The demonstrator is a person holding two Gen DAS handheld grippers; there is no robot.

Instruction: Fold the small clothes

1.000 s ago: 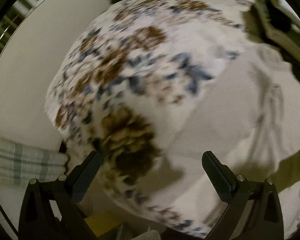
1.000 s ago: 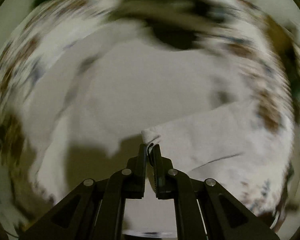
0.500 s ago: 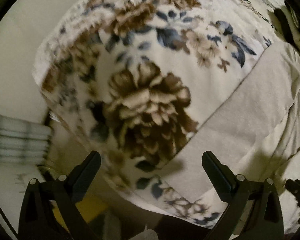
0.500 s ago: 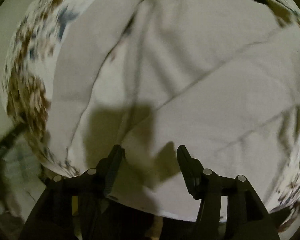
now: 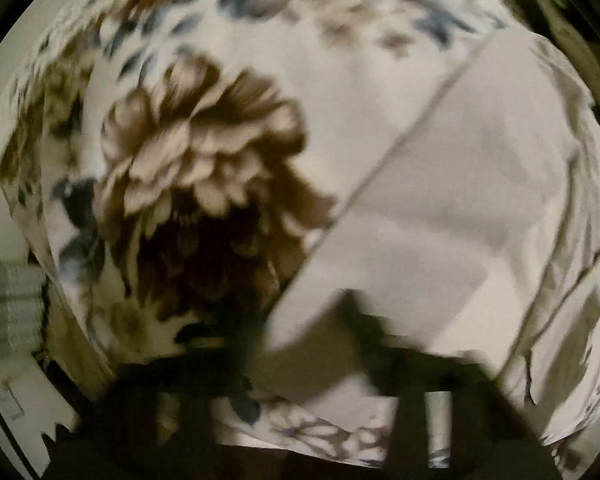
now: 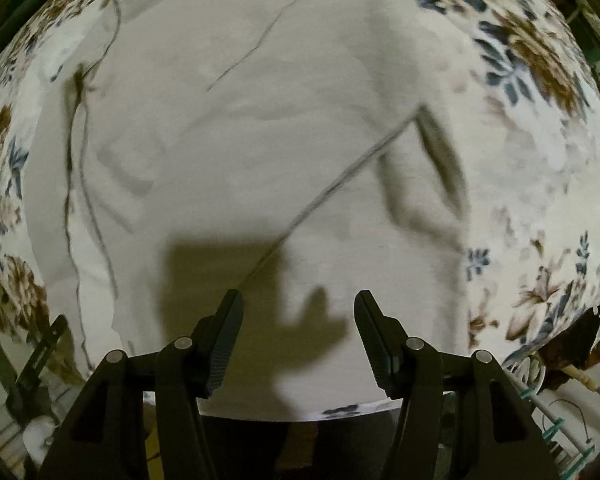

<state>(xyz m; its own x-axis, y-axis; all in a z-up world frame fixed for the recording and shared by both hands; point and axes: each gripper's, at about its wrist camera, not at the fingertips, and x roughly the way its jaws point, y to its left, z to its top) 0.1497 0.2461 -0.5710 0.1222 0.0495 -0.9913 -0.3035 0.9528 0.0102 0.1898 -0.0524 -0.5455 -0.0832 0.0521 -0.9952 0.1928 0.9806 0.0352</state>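
A plain off-white garment [image 6: 260,140] lies partly folded on a floral cover [image 6: 540,80], with overlapping flaps and a sleeve-like fold at its right. My right gripper [image 6: 298,320] is open and empty, just above the garment's near edge. In the left wrist view the same garment [image 5: 460,184] fills the right half, beside a big brown flower on the cover [image 5: 204,152]. My left gripper [image 5: 300,344] is a dark motion-blurred shape low in the frame, over the garment's near corner; its jaws are too smeared to read.
A green-striped folded cloth [image 5: 8,304] lies at the left edge beyond the cover. A white rack or wire frame [image 6: 560,420] shows at lower right past the cover's edge. A dark bracket [image 6: 36,356] sits at lower left.
My right gripper let go of the garment's edge, opened and drew back over the cloth. My left gripper has moved in toward the garment's near corner and now blurs.
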